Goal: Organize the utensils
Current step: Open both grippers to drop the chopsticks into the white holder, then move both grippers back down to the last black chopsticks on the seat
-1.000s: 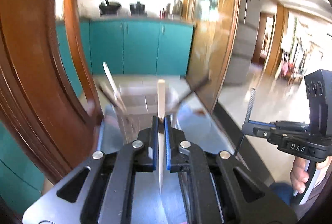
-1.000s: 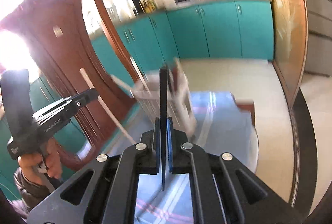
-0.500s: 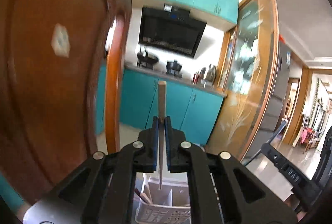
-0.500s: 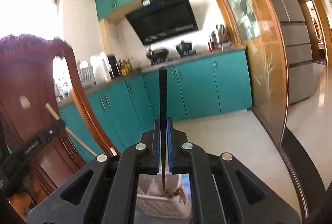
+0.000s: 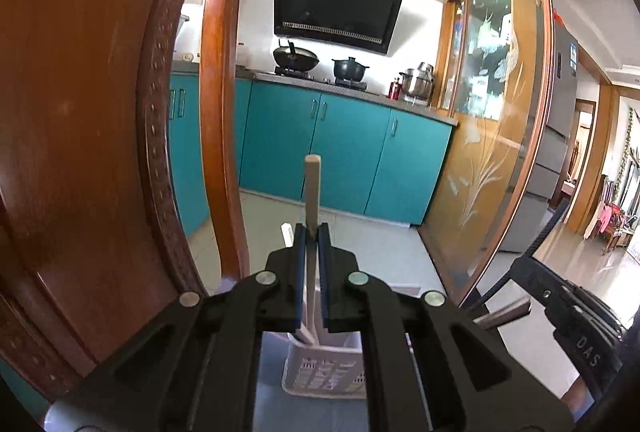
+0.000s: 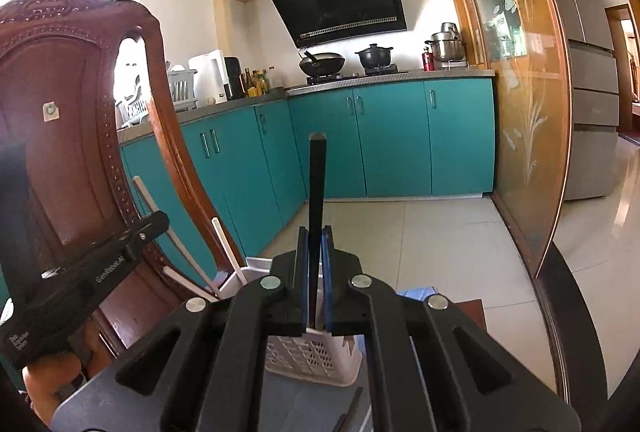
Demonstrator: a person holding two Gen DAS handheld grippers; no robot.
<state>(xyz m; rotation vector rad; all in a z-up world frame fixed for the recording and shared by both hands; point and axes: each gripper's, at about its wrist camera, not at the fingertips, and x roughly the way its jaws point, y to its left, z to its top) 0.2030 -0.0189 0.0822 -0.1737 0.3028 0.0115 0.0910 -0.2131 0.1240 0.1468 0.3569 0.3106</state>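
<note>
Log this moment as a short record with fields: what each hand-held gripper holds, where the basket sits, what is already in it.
left hand-held gripper: shut on a pale wooden chopstick, held upright
right hand-held gripper: shut on a black chopstick, held upright
basket: white slotted plastic, on the table, just beyond and below both grippers
basket contents: pale sticks lean out of it toward the wooden chair
both held chopsticks: above the basket, not yet inside
background: teal kitchen cabinets
</note>
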